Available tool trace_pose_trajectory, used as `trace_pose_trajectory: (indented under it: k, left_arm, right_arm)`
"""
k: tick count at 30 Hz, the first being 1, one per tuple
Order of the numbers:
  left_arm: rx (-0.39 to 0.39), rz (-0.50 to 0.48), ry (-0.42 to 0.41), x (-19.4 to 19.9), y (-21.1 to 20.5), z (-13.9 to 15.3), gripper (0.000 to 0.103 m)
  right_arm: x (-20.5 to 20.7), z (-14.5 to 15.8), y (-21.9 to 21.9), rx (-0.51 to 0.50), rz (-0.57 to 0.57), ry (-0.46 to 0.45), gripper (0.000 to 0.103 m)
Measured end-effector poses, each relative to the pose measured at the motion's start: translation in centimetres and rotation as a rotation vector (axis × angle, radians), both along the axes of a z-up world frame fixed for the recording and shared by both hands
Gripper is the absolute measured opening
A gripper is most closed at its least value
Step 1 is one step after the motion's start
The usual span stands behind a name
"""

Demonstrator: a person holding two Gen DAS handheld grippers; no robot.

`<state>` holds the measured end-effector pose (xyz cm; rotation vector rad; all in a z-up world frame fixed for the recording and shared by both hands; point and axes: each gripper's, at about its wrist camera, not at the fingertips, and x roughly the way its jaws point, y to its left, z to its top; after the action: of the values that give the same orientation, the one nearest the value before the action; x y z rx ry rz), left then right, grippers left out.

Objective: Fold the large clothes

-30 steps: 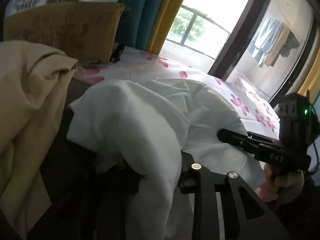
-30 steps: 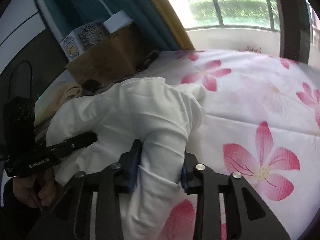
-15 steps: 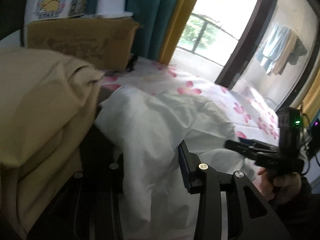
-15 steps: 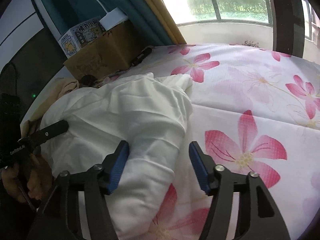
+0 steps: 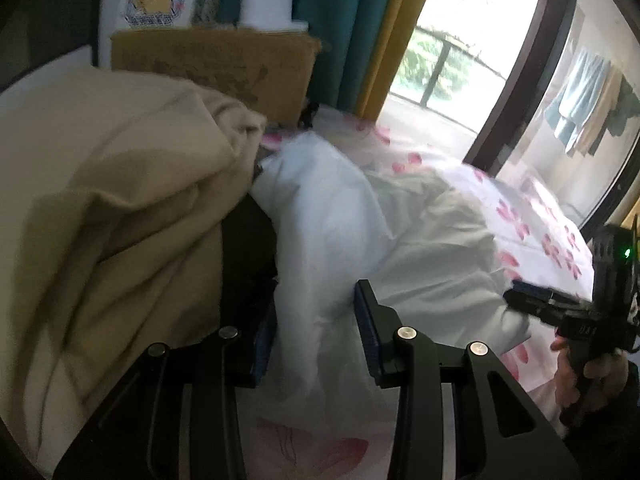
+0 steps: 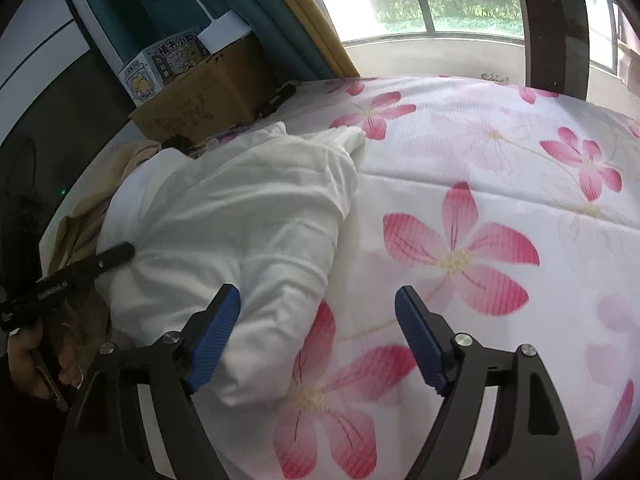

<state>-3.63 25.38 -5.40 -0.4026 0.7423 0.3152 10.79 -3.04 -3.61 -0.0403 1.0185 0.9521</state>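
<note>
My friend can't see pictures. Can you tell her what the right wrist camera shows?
An open right gripper hovers over a bed sheet with pink flowers, beside a bunched-up white garment. The left gripper pokes in from the left. Behind are a cardboard box and a window.

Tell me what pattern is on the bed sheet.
Large pink flowers on a white bed sheet, clearest in the right wrist view.

White garment [image 6: 240,208] — pink-flowered sheet [image 6: 480,168] — beige cloth [image 5: 112,200].
</note>
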Motion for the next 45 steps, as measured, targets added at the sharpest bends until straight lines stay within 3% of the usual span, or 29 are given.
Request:
trace_pose_trajectory:
  k: [11, 23, 31, 36, 43, 45]
  left_arm:
    - [0.054, 0.025, -0.042, -2.8, -3.5, 0.7, 0.040]
    - [0.027, -0.056, -0.078, -4.0, -7.3, 0.1, 0.040]
    - [0.174, -0.034, -0.084, -4.9, -10.7, 1.9, 0.040]
    - [0.214, -0.094, -0.108, -3.6, -13.4, 3.1, 0.040]
    - [0.185, -0.179, -0.111, -0.5, -16.4, 2.8, 0.041]
    - [0.183, -0.193, -0.114, 0.0, -16.9, 2.7, 0.051]
  right_arm:
    - [-2.2, 0.1, -3.0, 0.010, -0.014, -0.022, 0.081]
    - [-4.1, -0.1, -7.2, -0.004, -0.067, -0.047, 0.082]
    - [-4.3, 0.0, -10.4, 0.005, -0.126, -0.055, 0.082]
    - [-4.0, 0.1, -12.6, 0.004, -0.168, -0.059, 0.082]
    - [-3.3, 0.4, -16.1, 0.002, -0.245, -0.071, 0.082]
    - [-3.1, 0.5, -17.2, -0.001, -0.270, -0.077, 0.082]
